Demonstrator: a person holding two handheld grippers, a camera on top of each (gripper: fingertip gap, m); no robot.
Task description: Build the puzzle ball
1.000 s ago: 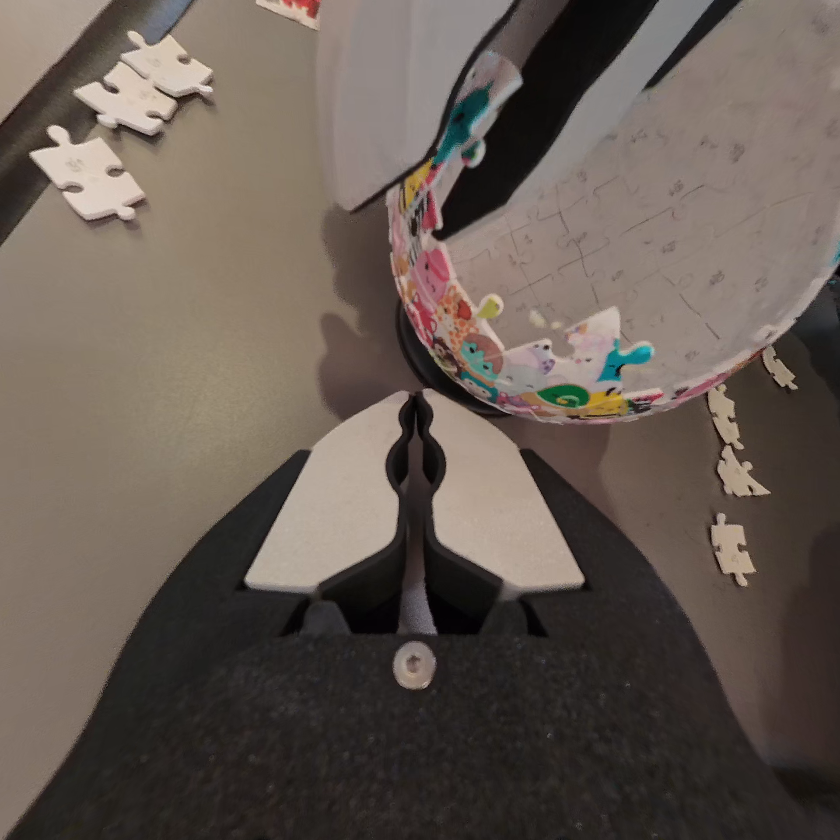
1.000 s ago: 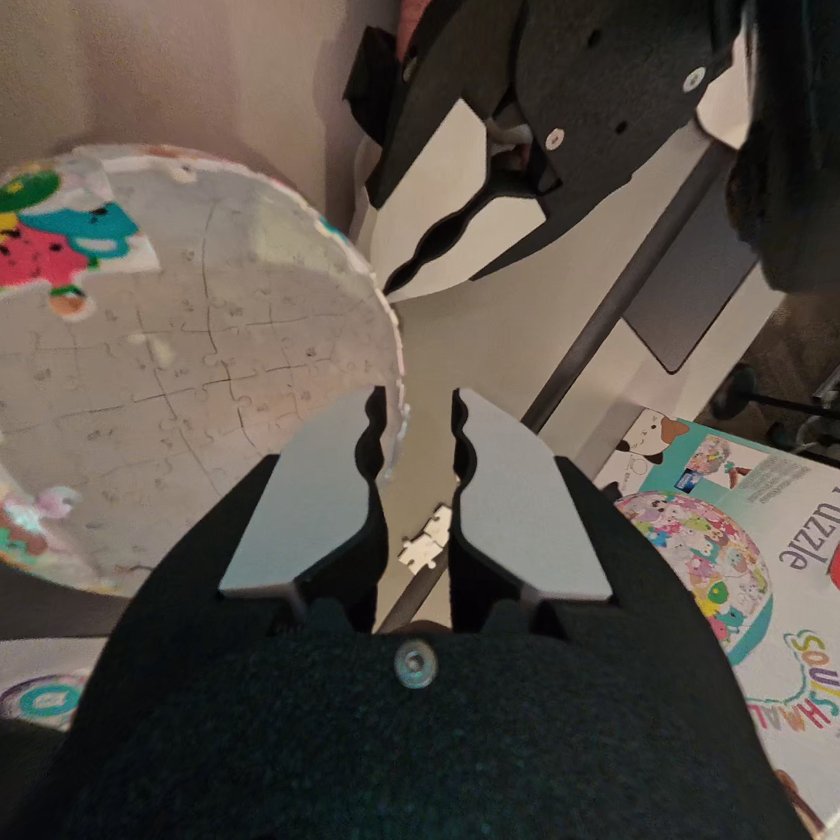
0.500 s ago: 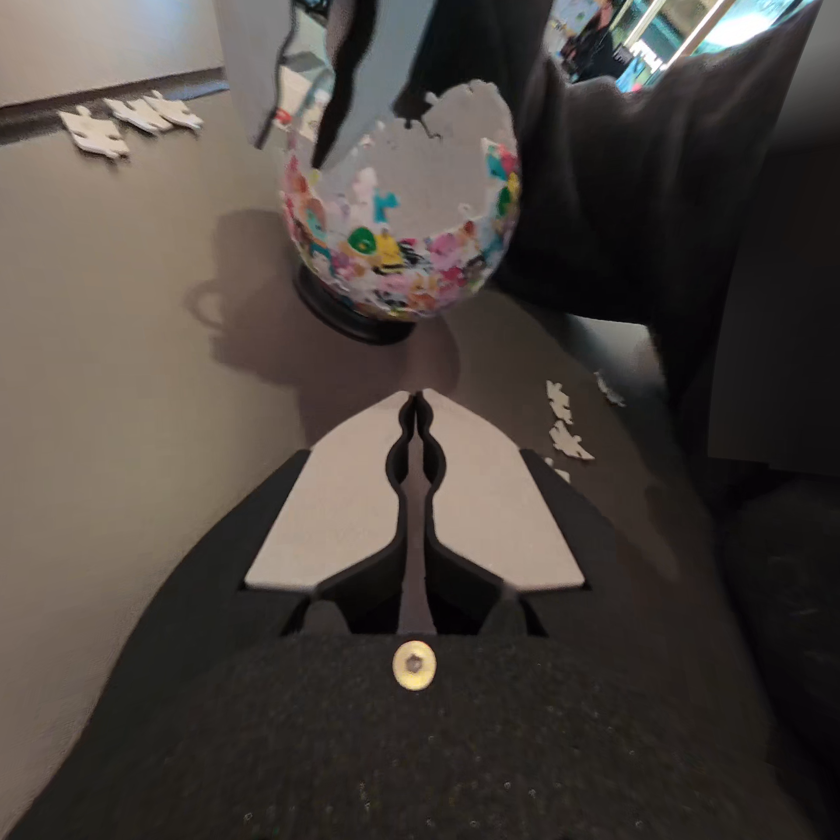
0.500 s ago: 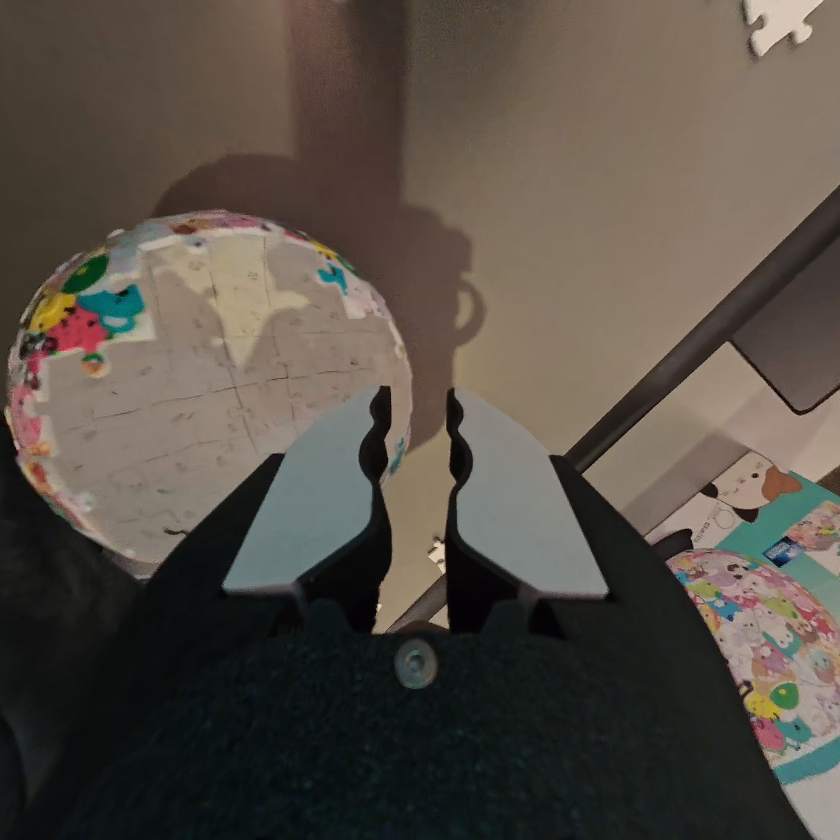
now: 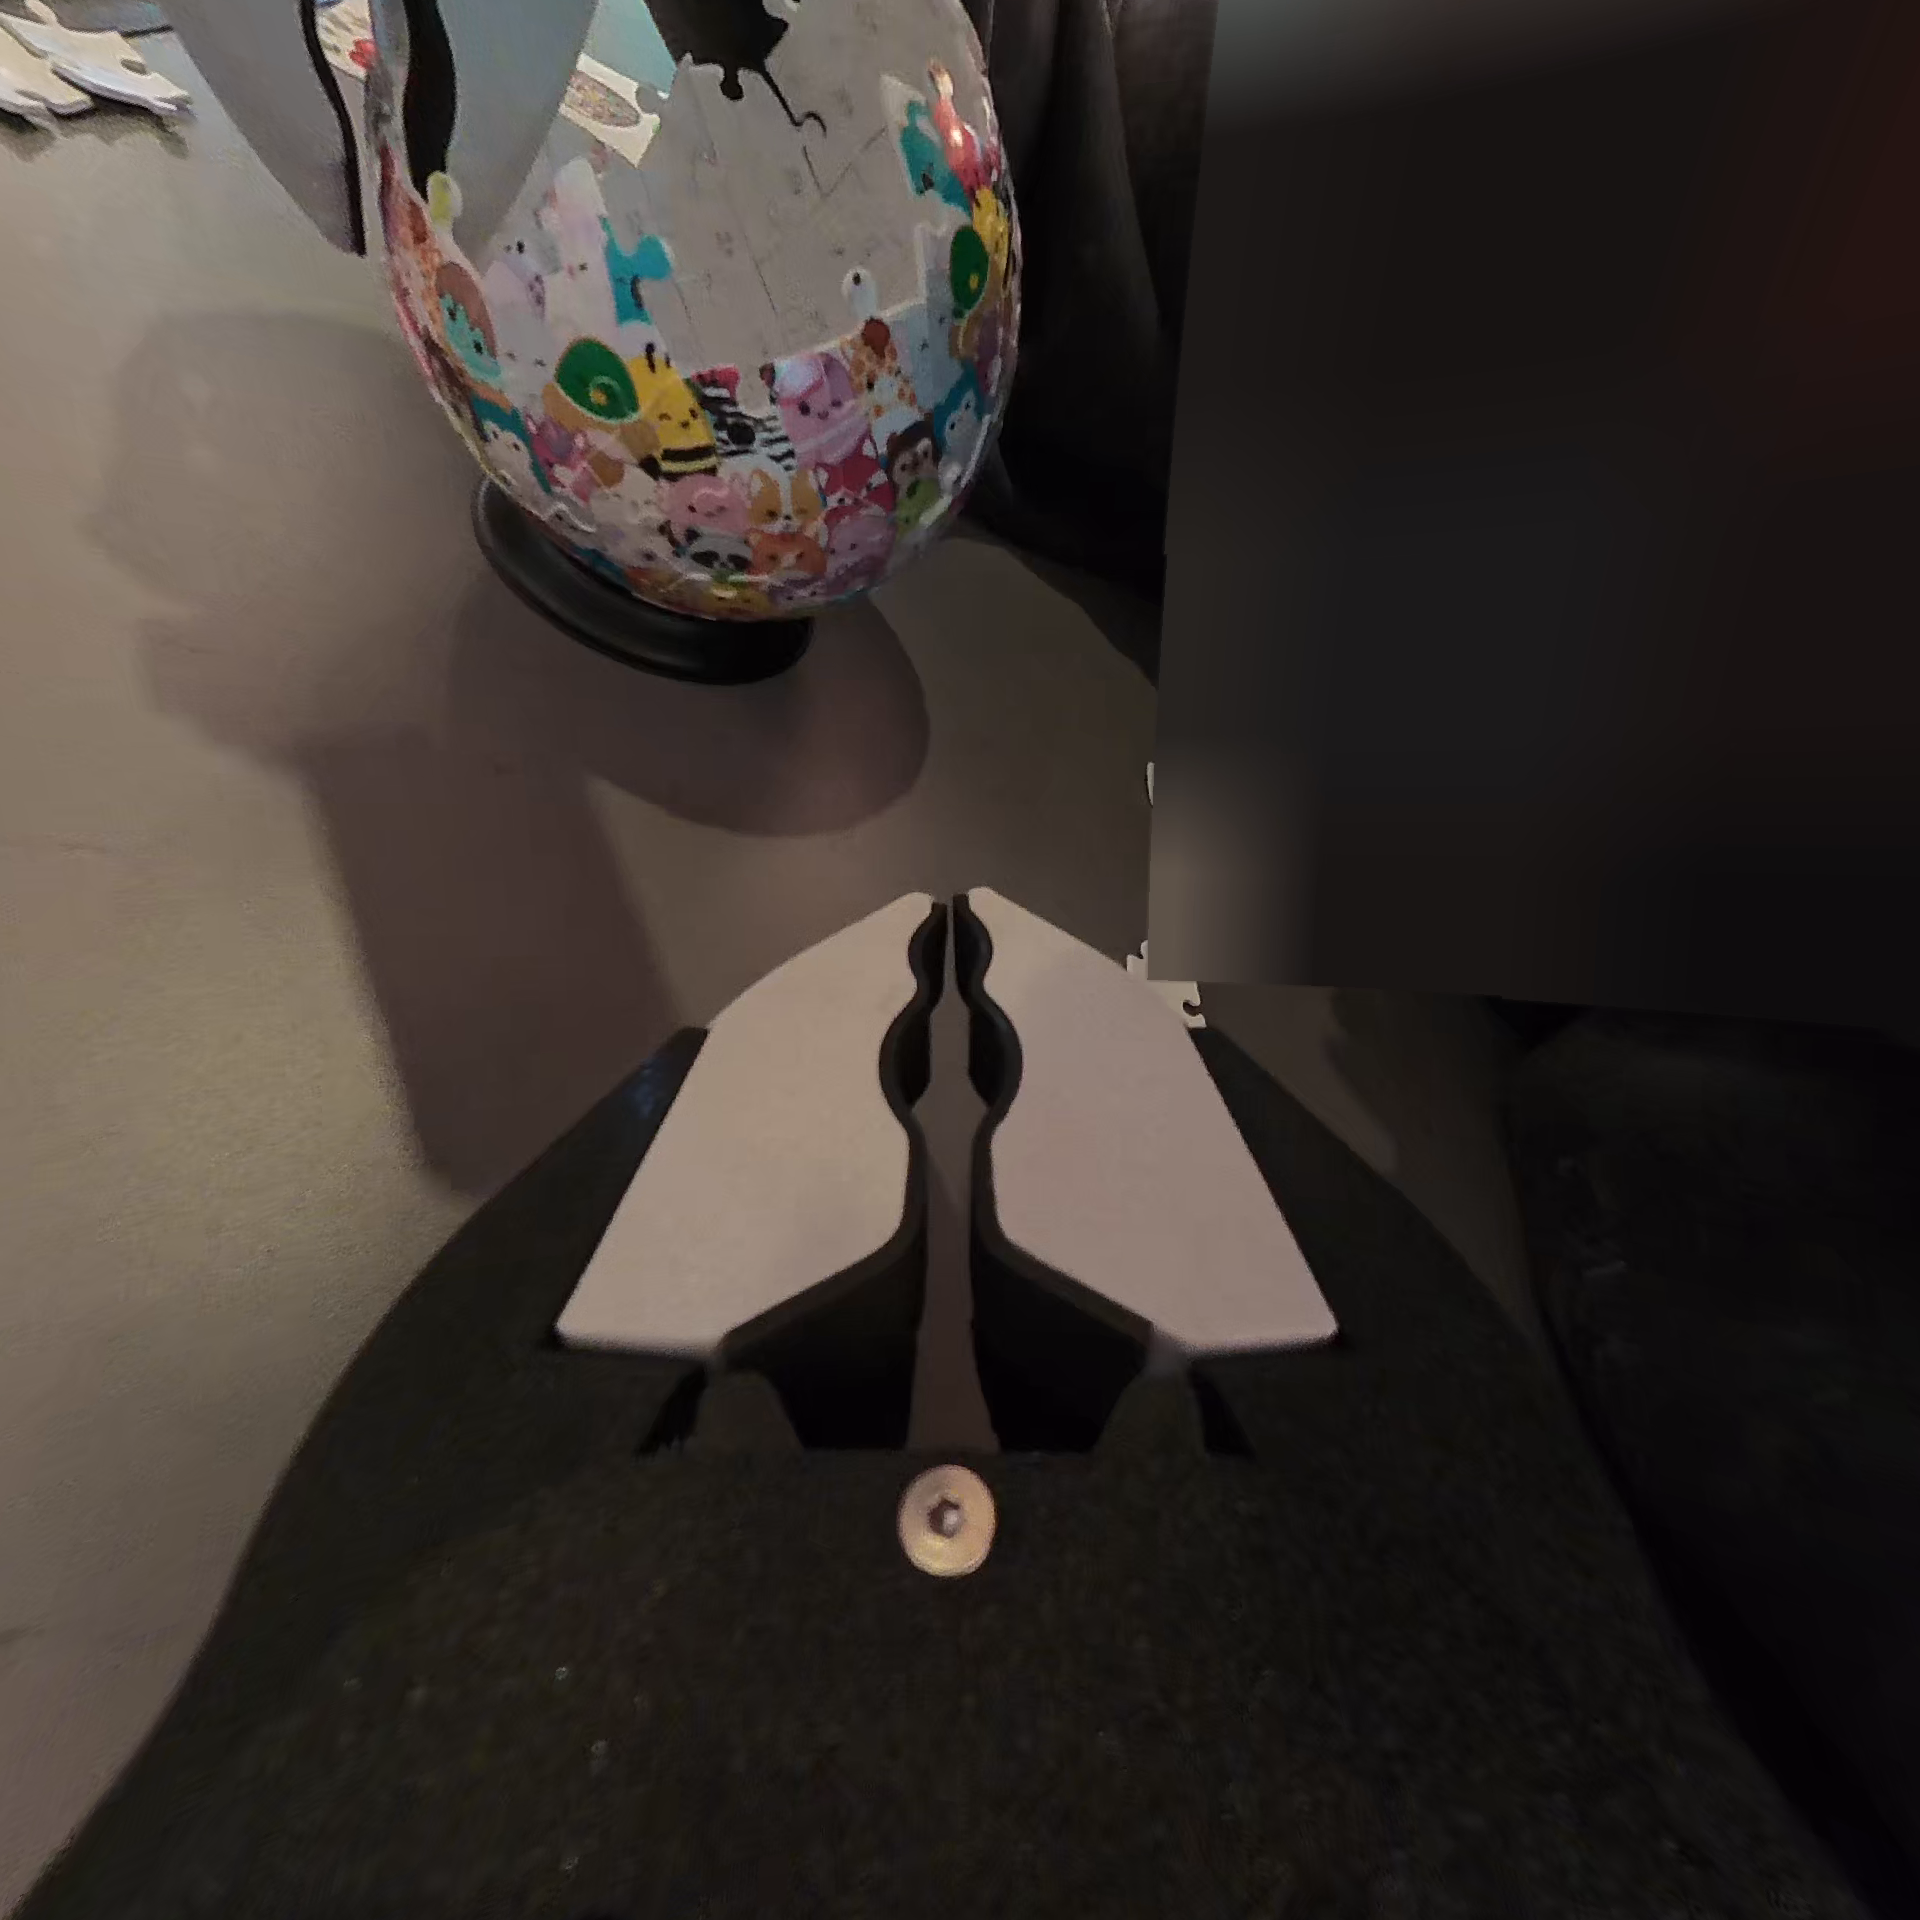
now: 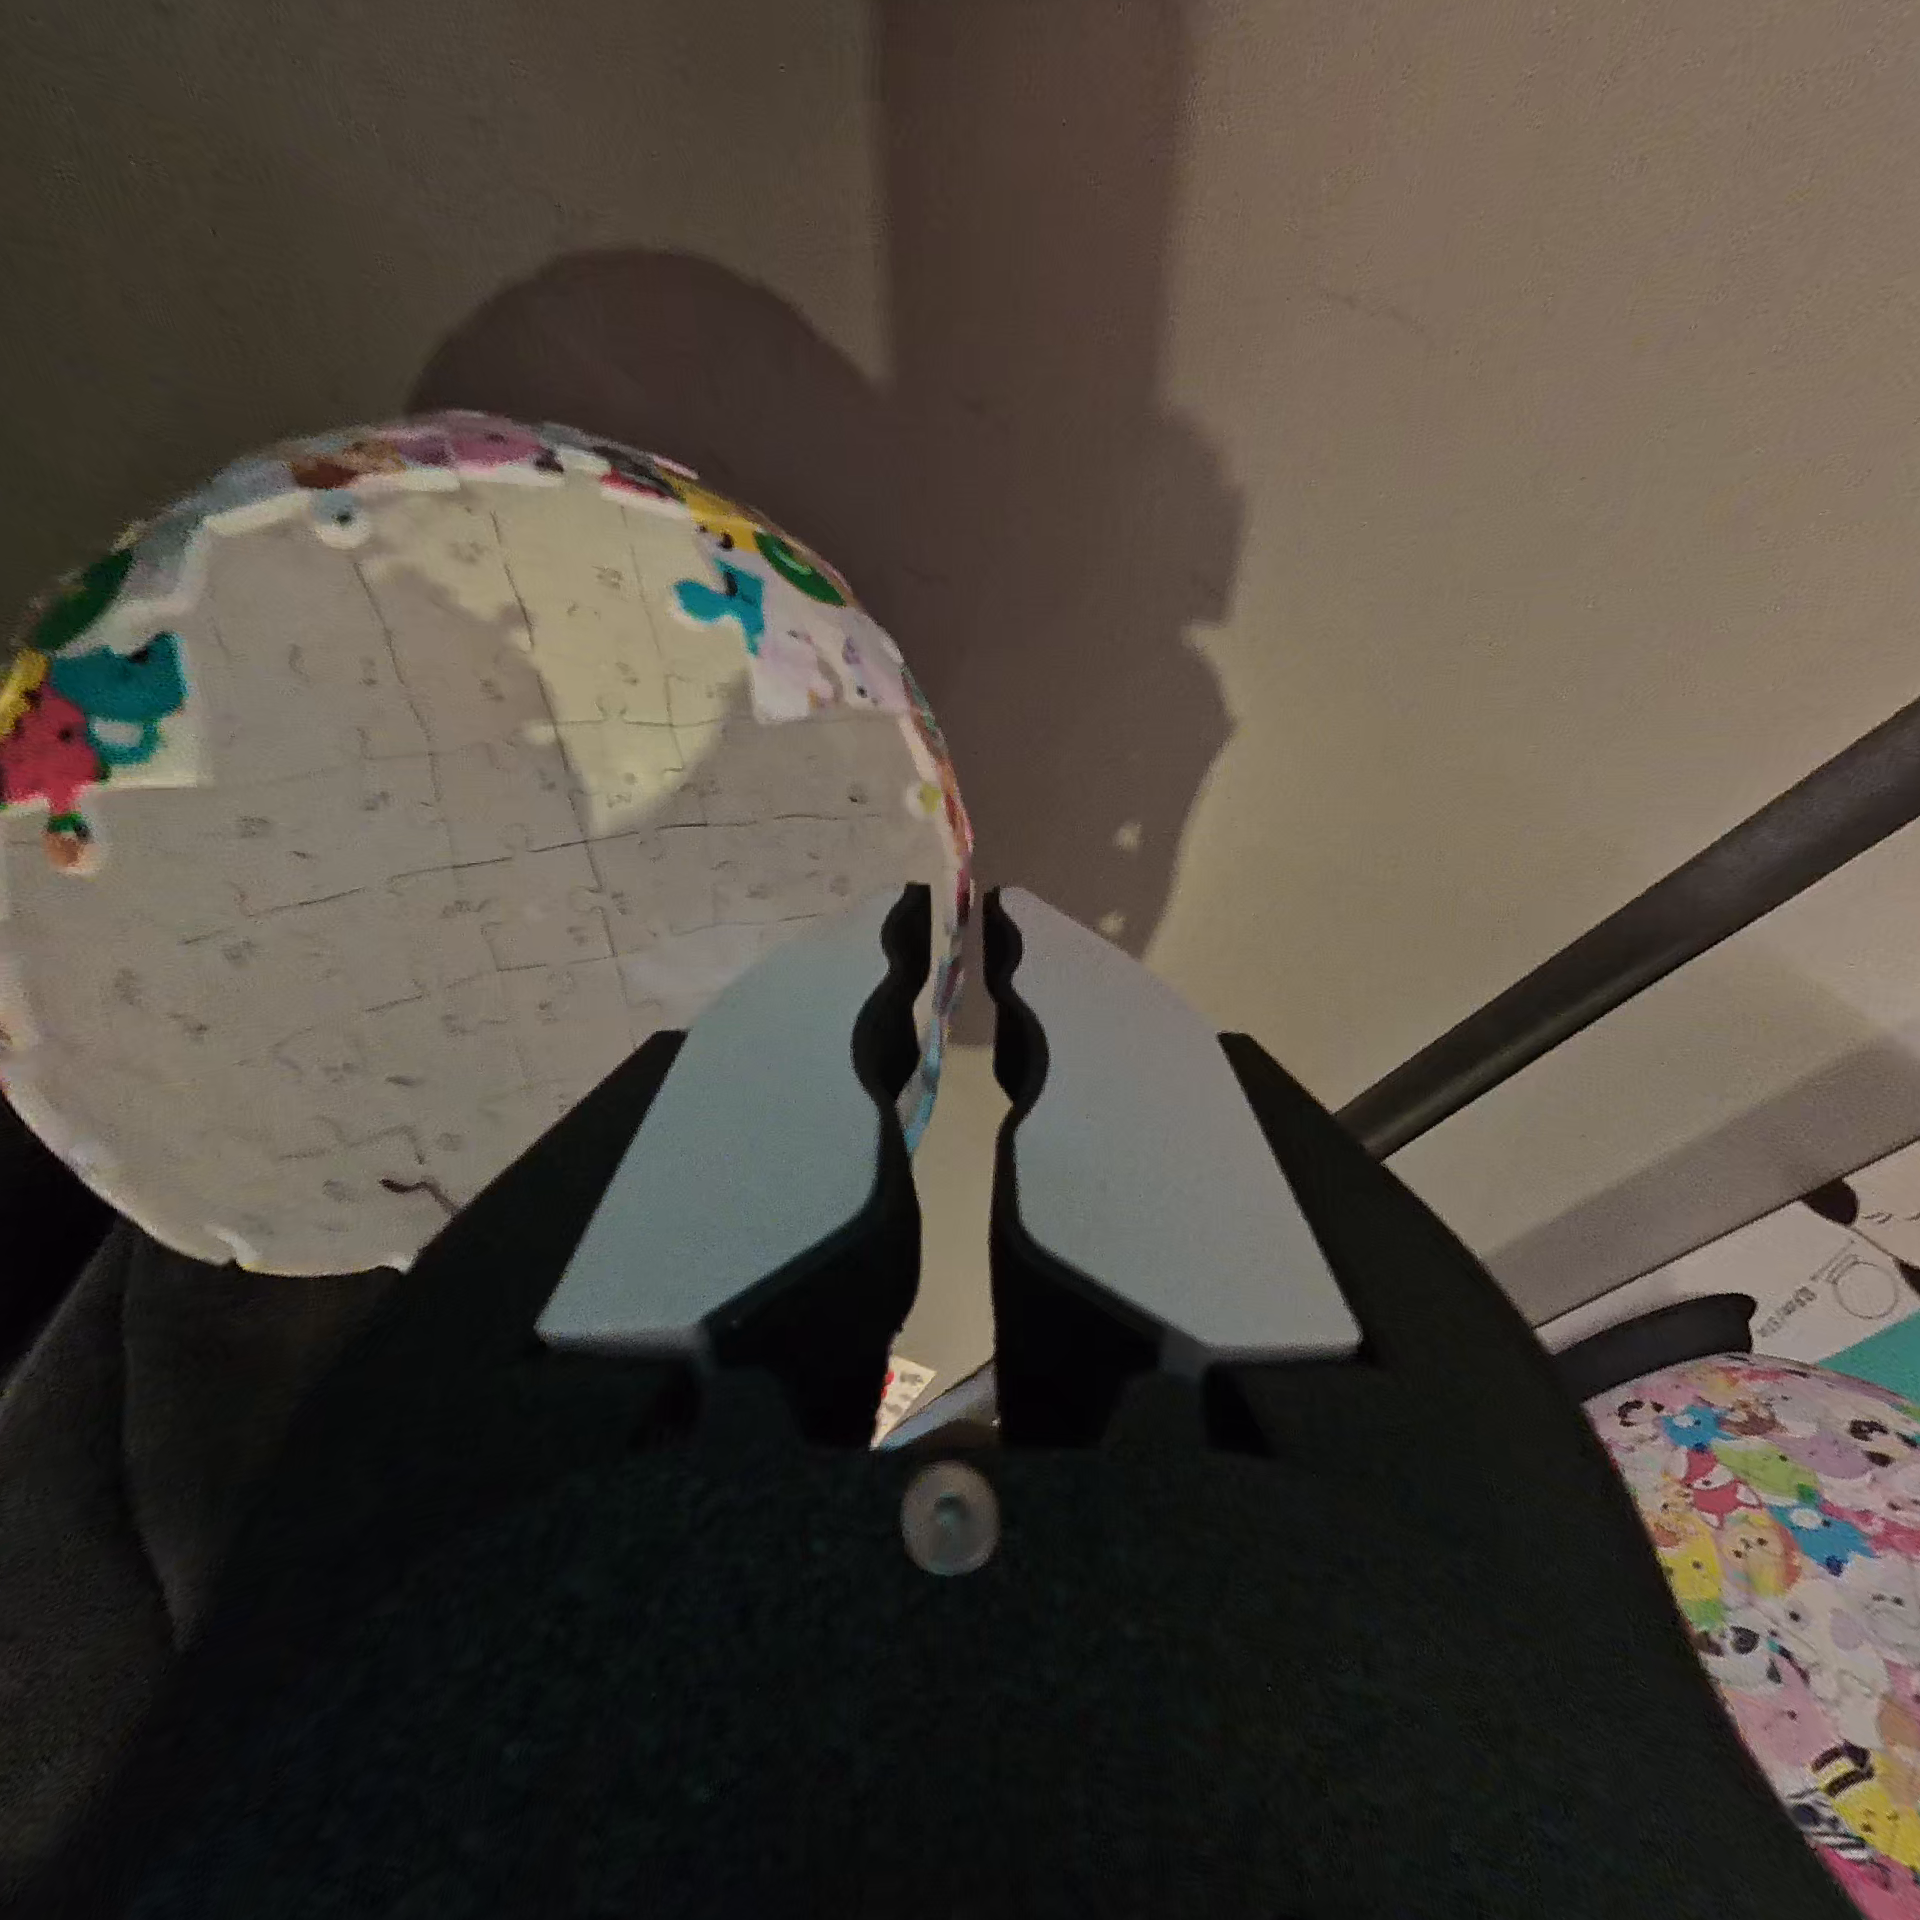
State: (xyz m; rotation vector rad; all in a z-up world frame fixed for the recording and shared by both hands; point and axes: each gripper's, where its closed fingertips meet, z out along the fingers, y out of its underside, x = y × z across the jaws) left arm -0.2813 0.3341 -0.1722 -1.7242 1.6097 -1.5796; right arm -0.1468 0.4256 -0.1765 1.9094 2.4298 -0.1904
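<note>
The half-built puzzle ball stands on a black ring stand on the grey table. Its lower part shows colourful cartoon animals; its open top shows the white inside. My left gripper is shut and empty, low over the table in front of the ball. In the right wrist view the ball shows its white inside. My right gripper straddles the ball's right rim, jaws nearly closed on the wall. Its fingers show at the ball's upper left in the left wrist view.
Loose white puzzle pieces lie at the far left and beside my left gripper's right finger. The colourful puzzle box lies at the lower right beyond a dark bar. A person's dark clothing is behind the ball. The gap from one gripper's tips to the other's is roughly 15 centimeters.
My left gripper has drawn back from the ball, staying shut. My right gripper has moved onto the ball's rim and its jaws have narrowed around the wall.
</note>
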